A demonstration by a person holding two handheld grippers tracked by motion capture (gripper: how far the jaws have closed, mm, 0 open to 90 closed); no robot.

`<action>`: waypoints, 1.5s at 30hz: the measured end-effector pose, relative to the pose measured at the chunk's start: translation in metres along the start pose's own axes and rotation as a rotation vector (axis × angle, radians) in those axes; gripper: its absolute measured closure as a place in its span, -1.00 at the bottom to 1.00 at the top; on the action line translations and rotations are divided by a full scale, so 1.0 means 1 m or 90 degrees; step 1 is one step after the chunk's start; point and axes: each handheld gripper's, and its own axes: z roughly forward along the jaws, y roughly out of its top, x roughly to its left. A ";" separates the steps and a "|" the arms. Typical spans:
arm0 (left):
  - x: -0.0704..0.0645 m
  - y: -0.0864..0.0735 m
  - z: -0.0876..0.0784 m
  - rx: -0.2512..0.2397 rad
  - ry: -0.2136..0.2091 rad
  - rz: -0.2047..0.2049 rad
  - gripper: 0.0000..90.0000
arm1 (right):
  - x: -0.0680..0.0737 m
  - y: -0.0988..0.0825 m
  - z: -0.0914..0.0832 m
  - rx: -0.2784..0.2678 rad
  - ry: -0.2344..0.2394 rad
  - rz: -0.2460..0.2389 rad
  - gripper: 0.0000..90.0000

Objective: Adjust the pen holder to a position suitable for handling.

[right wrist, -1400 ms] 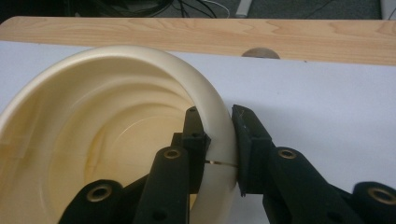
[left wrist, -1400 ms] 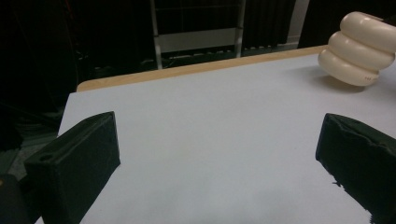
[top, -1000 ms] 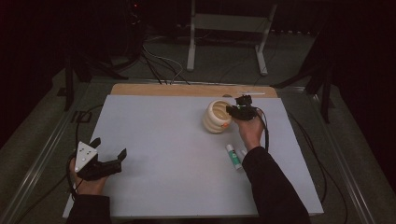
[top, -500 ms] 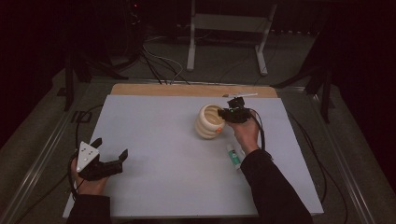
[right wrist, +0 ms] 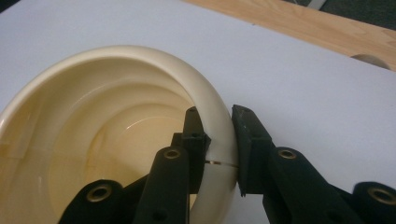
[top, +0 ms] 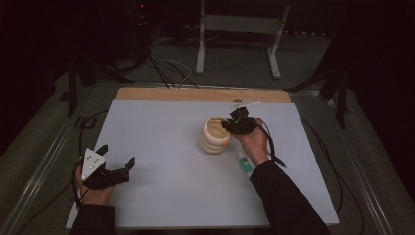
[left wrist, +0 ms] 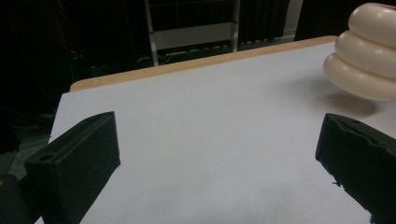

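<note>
On the worktop (top: 161, 147), right fingers (right wrist: 219, 140) clamped on ribbed cream pot (top: 214, 135) rim mid-carry, unplaced; left fingers (top: 117, 169) wide open, empty.

Table (top: 161, 98) w/ wooden top, bare wood strip showing along the 12 o'clock edge. A big white sheet (top: 171, 161) covers nearly all the rest, flat on the table. A cream ribbed cup (top: 214, 135) sits right of centre on the sheet, toward 1 o'clock, tilted; whether its base touches the sheet can't be told. A small white-and-green tube (top: 244, 164) lies flat on the sheet at approx 4 o'clock from the cup, nearby but apart. A thin white stick (top: 247, 103) lies at 12 o'clock, across the sheet/wood border.
</note>
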 end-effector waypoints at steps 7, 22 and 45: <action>-0.002 0.000 0.002 0.009 -0.004 0.007 -1.00 | 0.012 -0.003 0.002 0.021 0.015 -0.033 0.71; -0.002 0.003 0.003 0.018 -0.007 0.015 -0.99 | 0.036 -0.011 0.017 0.078 0.037 -0.080 0.70; -0.002 0.002 0.004 0.014 -0.005 0.000 -1.00 | 0.033 -0.004 0.004 0.000 0.088 -0.042 -0.50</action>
